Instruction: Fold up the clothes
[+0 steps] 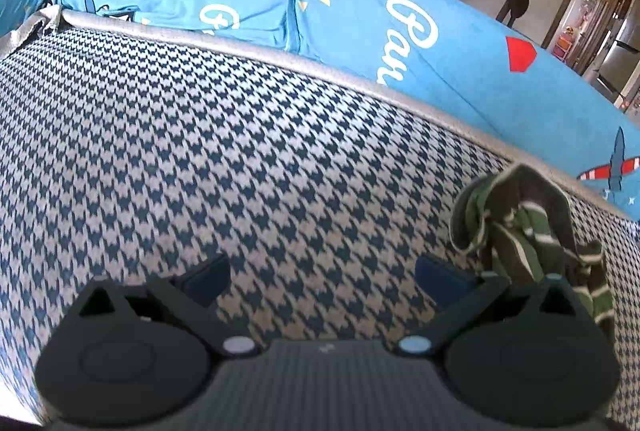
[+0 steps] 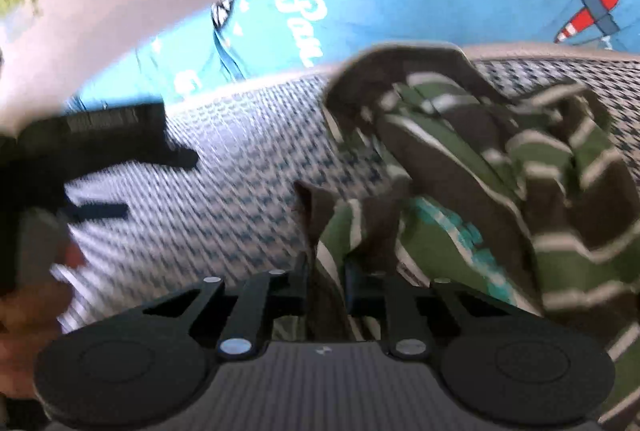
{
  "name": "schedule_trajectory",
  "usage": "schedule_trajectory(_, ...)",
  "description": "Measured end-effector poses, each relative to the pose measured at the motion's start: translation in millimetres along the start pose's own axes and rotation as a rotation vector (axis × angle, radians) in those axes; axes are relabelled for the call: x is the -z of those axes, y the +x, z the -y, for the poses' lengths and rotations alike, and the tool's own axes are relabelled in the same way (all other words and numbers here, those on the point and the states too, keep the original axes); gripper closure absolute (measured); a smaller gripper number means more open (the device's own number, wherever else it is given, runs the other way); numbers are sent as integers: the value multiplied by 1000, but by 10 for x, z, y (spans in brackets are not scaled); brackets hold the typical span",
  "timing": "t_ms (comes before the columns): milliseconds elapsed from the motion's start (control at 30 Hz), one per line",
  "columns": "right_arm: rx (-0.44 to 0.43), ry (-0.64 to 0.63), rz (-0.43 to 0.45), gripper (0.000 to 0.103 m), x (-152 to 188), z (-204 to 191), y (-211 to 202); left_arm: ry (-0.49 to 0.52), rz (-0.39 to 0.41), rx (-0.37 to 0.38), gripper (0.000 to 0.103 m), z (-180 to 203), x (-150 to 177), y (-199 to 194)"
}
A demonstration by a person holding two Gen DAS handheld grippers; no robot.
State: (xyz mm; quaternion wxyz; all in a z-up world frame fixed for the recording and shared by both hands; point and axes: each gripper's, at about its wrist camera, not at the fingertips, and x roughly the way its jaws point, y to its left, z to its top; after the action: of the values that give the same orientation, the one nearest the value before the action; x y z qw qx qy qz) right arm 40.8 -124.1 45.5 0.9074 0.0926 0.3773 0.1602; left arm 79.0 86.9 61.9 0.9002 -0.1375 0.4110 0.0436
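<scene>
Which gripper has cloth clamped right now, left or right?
The right gripper: its jaws are shut on the green striped garment. The left gripper is wide open over the houndstooth cover, nothing between its jaws.

The right wrist view was motion-blurred throughout: the houndstooth mat [image 2: 240,199] smeared into streaks, the left gripper [image 2: 132,175] showed only as a dark shape cut off by the left edge, and the hand [image 2: 28,315] holding it was an indistinct patch at that edge. The striped garment [image 2: 500,167] ran out of the right and lower edges there, its full shape and type could not be determined, and the fabric pinched in the right gripper [image 2: 326,287] hid the inner faces of its fingers. In the left wrist view the striped garment [image 1: 532,231] was partly hidden behind the left gripper's [image 1: 320,279] right finger, and the white lettering on the blue bedsheet [image 1: 440,43] was cut short by the mat's grey edge, so the word was unreadable.
</scene>
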Motion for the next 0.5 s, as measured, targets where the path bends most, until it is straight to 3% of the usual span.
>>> schedule_trajectory(200,-94,88,65,85,-459,-78,73,-39,46,-22,0,-99,-262,-11)
schedule_trajectory(500,-172,72,226,85,-1383,-389,196,-114,88,-46,0,-305,-598,0)
